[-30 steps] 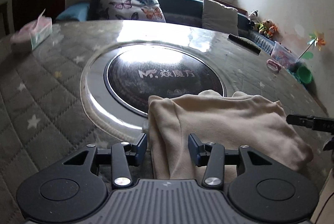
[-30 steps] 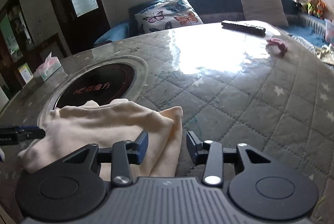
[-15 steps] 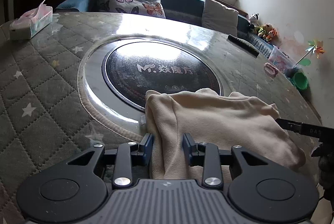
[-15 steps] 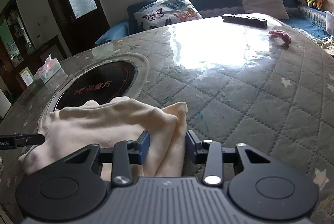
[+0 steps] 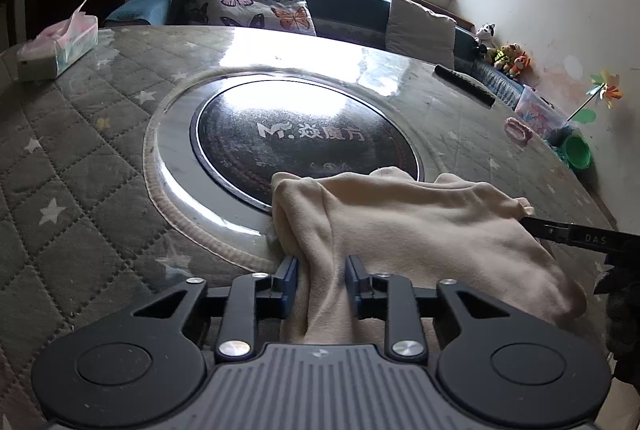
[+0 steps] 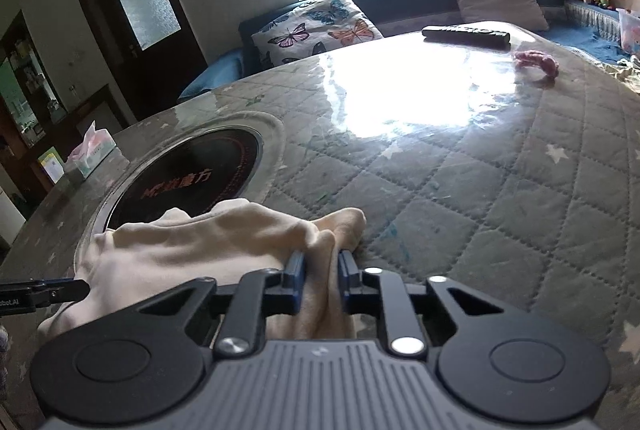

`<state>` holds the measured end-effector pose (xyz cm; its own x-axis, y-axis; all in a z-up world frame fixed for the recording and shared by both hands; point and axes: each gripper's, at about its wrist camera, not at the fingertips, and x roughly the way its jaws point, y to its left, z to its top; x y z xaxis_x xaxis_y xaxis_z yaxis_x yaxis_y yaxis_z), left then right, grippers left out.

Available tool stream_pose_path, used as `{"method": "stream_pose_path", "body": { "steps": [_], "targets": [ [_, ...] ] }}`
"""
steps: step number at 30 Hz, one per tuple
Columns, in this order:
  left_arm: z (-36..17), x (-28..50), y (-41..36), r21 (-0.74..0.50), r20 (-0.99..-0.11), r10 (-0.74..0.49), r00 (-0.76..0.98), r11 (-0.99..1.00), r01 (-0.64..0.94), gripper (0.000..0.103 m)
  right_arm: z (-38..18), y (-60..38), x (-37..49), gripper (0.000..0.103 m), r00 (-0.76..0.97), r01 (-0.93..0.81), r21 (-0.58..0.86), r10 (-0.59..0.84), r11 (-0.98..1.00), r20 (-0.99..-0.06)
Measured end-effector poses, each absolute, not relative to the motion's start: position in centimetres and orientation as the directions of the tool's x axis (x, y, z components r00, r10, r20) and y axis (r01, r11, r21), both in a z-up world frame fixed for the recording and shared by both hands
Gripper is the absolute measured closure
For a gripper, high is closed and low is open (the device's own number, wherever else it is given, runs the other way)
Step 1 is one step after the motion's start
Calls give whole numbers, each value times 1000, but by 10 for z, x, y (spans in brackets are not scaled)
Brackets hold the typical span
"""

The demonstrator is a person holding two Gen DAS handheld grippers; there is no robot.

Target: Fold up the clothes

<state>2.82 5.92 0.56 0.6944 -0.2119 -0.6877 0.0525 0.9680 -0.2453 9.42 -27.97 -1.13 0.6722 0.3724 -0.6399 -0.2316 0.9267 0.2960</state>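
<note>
A cream garment (image 5: 420, 226) lies bunched near the table's front edge, partly over the black round hob (image 5: 304, 133). My left gripper (image 5: 322, 272) is closing its jaws on the garment's left end, and a fold of cloth fills the gap between the pads. In the right wrist view my right gripper (image 6: 322, 270) is closing too, pinching the right end of the cream garment (image 6: 200, 250). Each gripper's finger shows at the edge of the other's view: the right one's finger (image 5: 568, 232) and the left one's finger (image 6: 44, 292).
The round table (image 5: 80, 169) has a quilted star cover under clear plastic. A tissue box (image 5: 60, 45) stands at the far left, a black remote (image 6: 466, 35) and a pink ring-shaped item (image 6: 536, 61) at the far right. A sofa with cushions runs behind.
Both grippers' jaws have narrowed from clearly apart to pinching the cloth. The garment's ends have bunched up between the pads. Neither hand has shifted much.
</note>
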Motion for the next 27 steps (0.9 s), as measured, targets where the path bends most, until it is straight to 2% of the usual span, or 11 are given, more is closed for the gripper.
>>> {"method": "stream_pose_path", "body": {
  "steps": [8,19,27],
  "targets": [
    [10,26,55,-239,-678,-221,701,968,73,86,-7,-281,89,93,697,-223,292,361,930,-619],
    [10,30,43,-238,-676,-255,691,963,122,86,-2,-292,91,93,727,-175,263,305,949,-615],
    [8,28,44,-221,-684,-241,689,968,119,75,-10,-291,95,91,710,-185,240,298,953,-638]
  ]
}}
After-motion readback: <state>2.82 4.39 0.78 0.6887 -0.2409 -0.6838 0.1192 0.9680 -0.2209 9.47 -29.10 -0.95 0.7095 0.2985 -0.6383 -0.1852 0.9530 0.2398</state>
